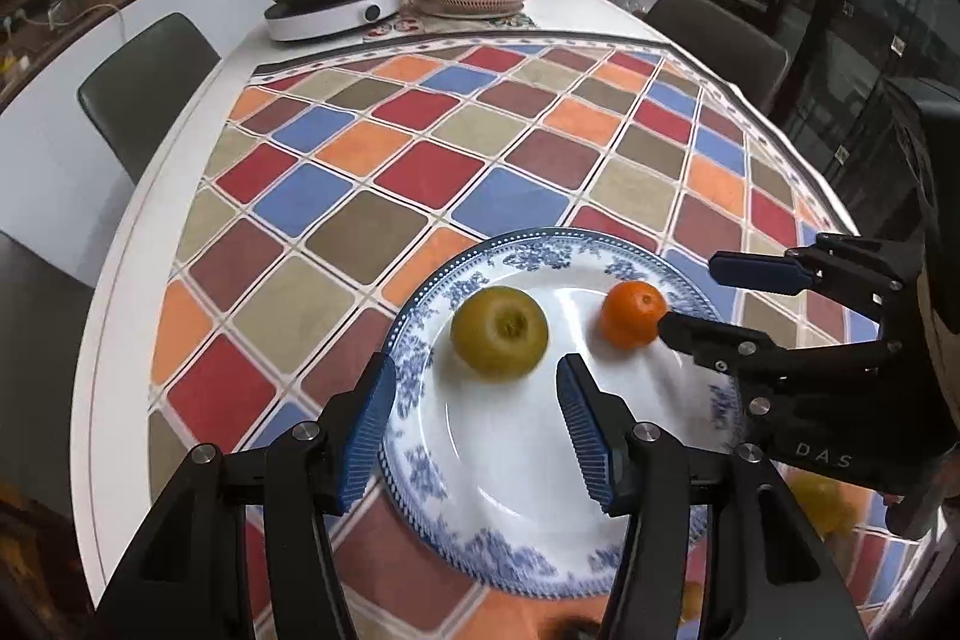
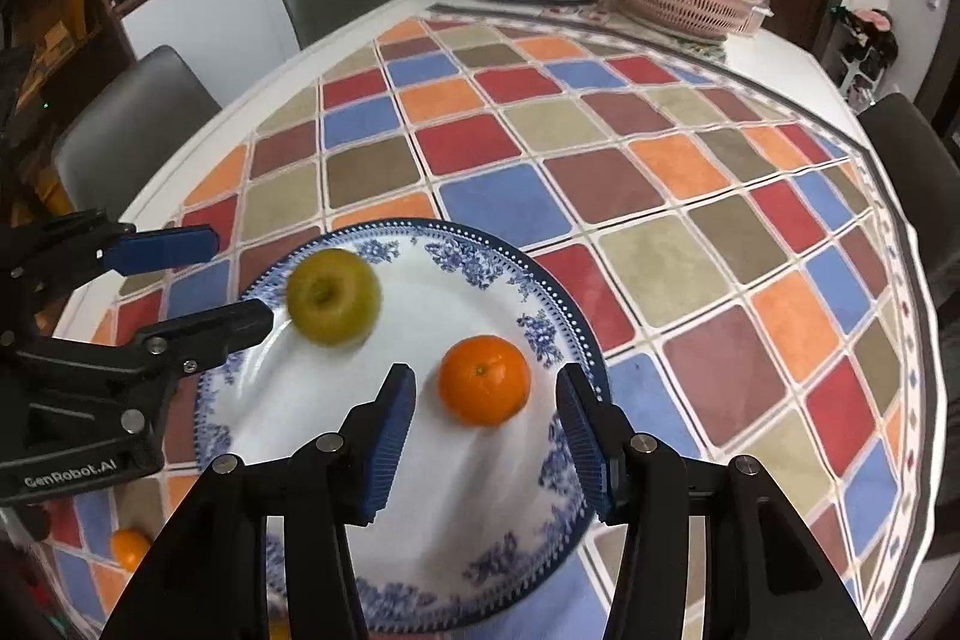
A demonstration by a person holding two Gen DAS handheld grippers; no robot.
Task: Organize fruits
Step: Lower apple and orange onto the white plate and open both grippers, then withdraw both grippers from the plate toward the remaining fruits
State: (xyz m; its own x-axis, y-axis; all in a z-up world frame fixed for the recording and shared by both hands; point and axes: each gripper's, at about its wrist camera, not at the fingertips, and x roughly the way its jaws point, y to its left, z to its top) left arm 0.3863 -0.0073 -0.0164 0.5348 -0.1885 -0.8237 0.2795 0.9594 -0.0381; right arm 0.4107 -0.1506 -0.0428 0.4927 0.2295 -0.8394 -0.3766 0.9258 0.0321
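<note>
Left gripper hovering parted, empty, behind green apple; right gripper likewise behind orange; both fruits resting on 1 plate.

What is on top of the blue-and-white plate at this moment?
On the plate lie a green apple and an orange, apart from each other. The near part of the plate is covered by the tongs, so anything there cannot be seen.

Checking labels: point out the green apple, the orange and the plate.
green apple (image 1: 499,332), left wrist view, on its top near the stem dimple.
orange (image 2: 484,379), right wrist view, on the middle of its skin.
plate (image 2: 462,253), right wrist view, on the blue-patterned far rim.
</note>
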